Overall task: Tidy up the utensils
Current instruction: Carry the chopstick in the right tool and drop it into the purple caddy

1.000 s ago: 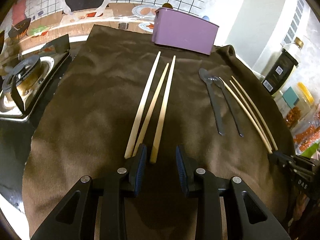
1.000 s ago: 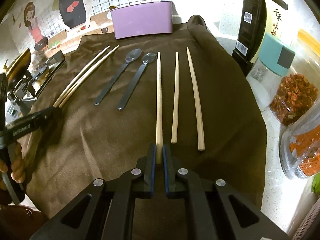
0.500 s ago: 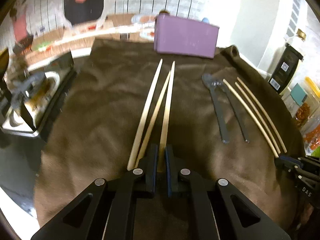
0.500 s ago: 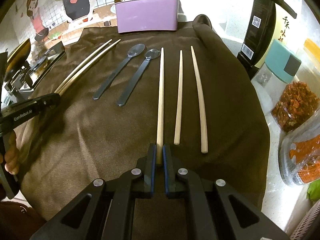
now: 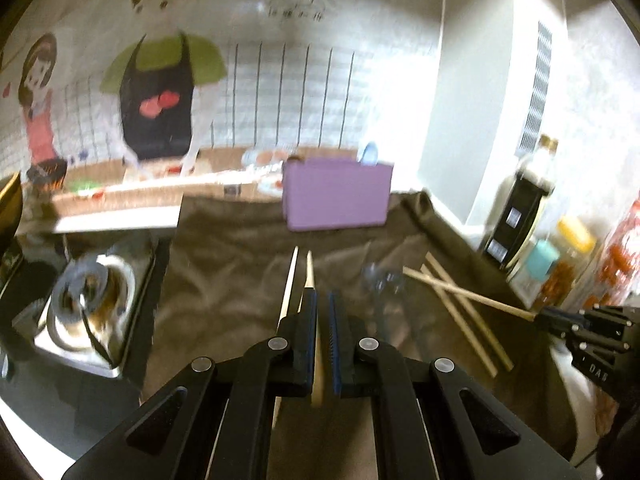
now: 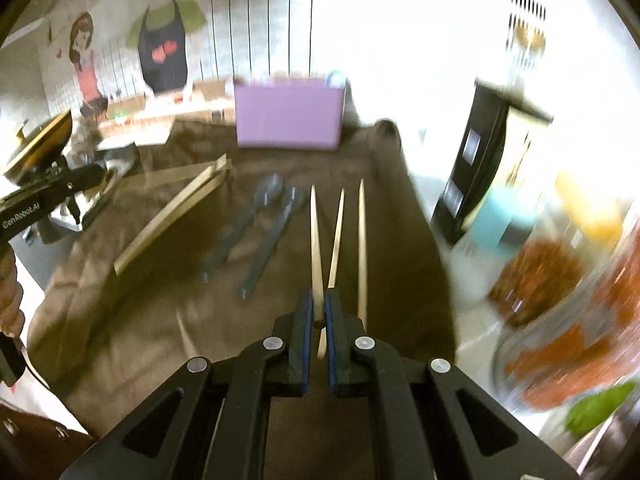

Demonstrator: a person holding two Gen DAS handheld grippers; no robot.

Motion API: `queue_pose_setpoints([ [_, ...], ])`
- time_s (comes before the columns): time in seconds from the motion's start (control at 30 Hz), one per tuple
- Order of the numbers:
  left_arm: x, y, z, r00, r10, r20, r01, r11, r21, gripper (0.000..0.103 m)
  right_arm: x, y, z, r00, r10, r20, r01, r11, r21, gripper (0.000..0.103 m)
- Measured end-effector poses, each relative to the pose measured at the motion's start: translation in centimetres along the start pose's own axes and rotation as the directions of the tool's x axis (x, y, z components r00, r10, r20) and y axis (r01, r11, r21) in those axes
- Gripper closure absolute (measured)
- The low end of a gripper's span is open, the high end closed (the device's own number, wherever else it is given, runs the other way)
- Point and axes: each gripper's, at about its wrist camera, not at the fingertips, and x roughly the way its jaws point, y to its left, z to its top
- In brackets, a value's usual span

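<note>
Above the brown cloth-covered surface (image 6: 132, 320), each gripper, left (image 5: 322, 308) and right (image 6: 316, 304), pinched a pale wooden chopstick (image 6: 316, 248), a lilac plastic box (image 6: 288, 118) straight ahead.

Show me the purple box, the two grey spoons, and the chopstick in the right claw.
purple box (image 6: 288, 116), right wrist view, front wall.
grey spoons (image 6: 240, 236), right wrist view, left spoon's handle.
chopstick (image 6: 316, 248), right wrist view, mid shaft, ahead of the right claw (image 6: 317, 320).
</note>
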Motion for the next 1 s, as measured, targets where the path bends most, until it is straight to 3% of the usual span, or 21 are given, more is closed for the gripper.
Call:
queue_pose_setpoints([
  [0.23, 0.7, 1.3, 5.8, 0.998, -0.064, 0.019, 0.065, 0.997, -0.028, 0.098, -2.1, 0.5, 7.8, 0.987, -0.041, 0.157, 0.044, 0.999, -0.016, 0.098],
  [0.33, 0.4, 1.3, 5.7, 0.995, -0.098, 0.027, 0.098, 0.995, -0.003, 0.098, -2.0, 0.6, 9.7, 0.981, -0.058, 0.186, 0.063, 0.998, -0.017, 0.098],
  [0.4, 0.7, 1.5, 4.6, 0.995, -0.101, 0.017, 0.101, 0.995, 0.013, 0.096, -1.9, 0.4, 10.1, 0.98, -0.054, 0.193, 0.056, 0.998, -0.008, 0.098],
  [0.53, 2.3, 2.6, 1.3, 0.99, -0.124, -0.064, 0.119, 0.99, -0.076, 0.093, -1.9, -0.5, 9.6, 0.978, -0.053, 0.202, 0.048, 0.998, 0.027, 0.098],
  [0.67, 3.2, 2.9, -3.2, 0.986, -0.11, -0.121, 0.097, 0.989, -0.114, 0.079, -2.3, -1.5, 9.3, 0.978, -0.051, 0.202, 0.041, 0.998, 0.056, 0.098],
  [0.83, 4.1, 1.3, -7.8, 0.977, -0.042, -0.208, 0.035, 0.999, -0.037, 0.079, -2.7, -2.1, 9.1, 0.978, -0.047, 0.203, 0.033, 0.997, 0.074, 0.098],
  [1.0, 5.3, 1.1, -9.9, 0.962, -0.009, -0.272, -0.013, 0.997, -0.079, 0.079, -3.3, -1.8, 9.0, 0.974, -0.049, 0.221, 0.036, 0.997, 0.062, 0.098],
])
